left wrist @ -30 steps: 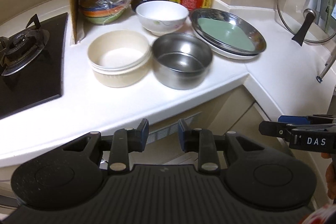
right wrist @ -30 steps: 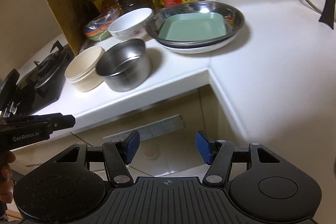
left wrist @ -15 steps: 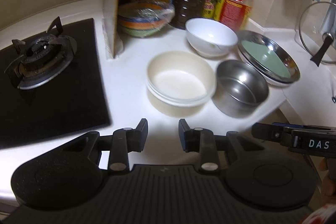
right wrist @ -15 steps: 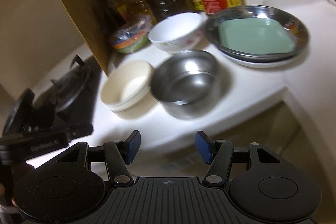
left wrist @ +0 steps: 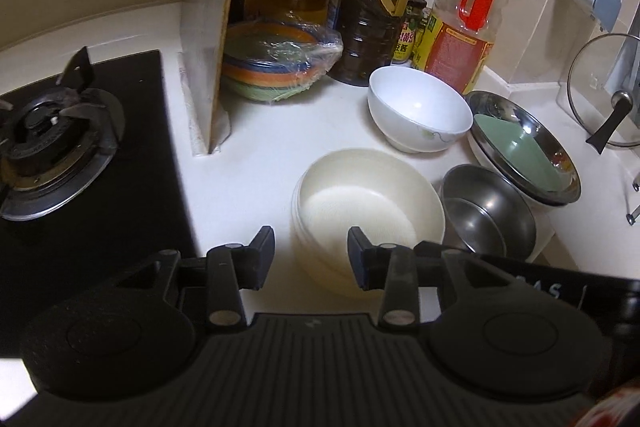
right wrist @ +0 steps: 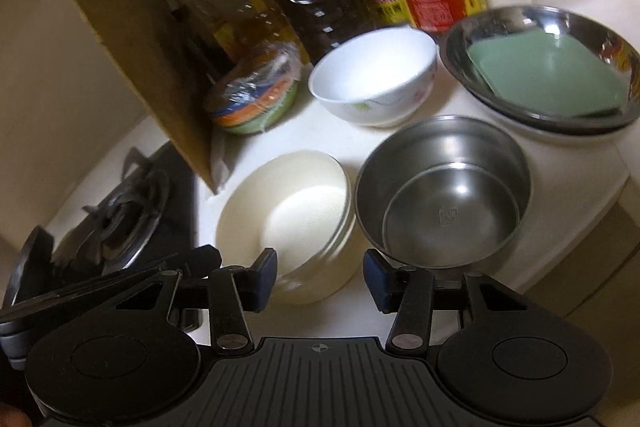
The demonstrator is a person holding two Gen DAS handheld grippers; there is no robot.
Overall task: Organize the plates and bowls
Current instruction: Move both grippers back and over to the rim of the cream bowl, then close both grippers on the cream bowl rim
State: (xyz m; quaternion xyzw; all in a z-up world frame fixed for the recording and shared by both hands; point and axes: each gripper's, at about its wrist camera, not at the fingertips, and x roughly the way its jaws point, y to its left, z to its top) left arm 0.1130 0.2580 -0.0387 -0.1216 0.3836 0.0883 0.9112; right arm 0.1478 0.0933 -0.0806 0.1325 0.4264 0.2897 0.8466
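Your left gripper (left wrist: pixel 311 257) just widened, empty, over cream bowl (left wrist: pixel 368 203) (lower centre). Your right gripper (right wrist: pixel 320 281) narrowed, still open, empty, near steel bowl (right wrist: pixel 444 191). Pickup looks imminent.

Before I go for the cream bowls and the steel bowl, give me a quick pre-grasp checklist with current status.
1. Left gripper empty, fingers apart, just been opening: ok.
2. Right gripper empty, fingers apart, just been closing: ok.
3. Cream bowls nested, upright, ahead of left gripper: ok.
4. Steel bowl upright, empty, ahead of right gripper: ok.
5. Fingers astride a rim: not ok, both short of the bowls.
6. Gap between cream bowls and steel bowl for a finger: cannot tell, they sit very close.
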